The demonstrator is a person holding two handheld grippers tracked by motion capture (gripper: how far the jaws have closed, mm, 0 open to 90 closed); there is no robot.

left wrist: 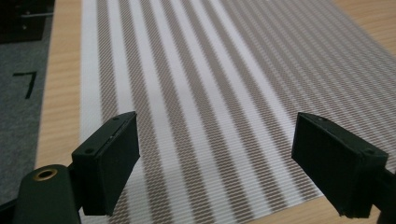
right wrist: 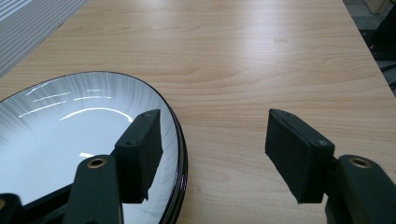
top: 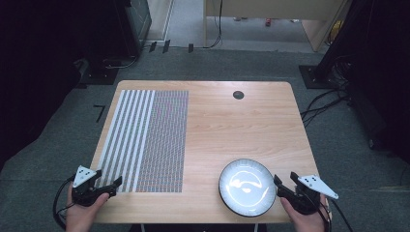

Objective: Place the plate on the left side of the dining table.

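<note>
Right gripper (right wrist: pixel 212 154) jaws wide, straddling plate (right wrist: pixel 56 140) rim at desk (top: pixel 232 121) front right. Left gripper (left wrist: pixel 215 163) jaws wide over striped placemat (left wrist: pixel 196 84); high view adds black grommet (top: pixel 238 94).

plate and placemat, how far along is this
Barely begun, it seems. Done: the striped placemat lies flat on the left half of the table. In hand: the right gripper is open with its jaws either side of the plate rim, one jaw over the plate; the left gripper is open over the placemat's near edge, gripping nothing. Left: the plate sits on bare wood, apart from the placemat, and nothing is lifted.
</note>
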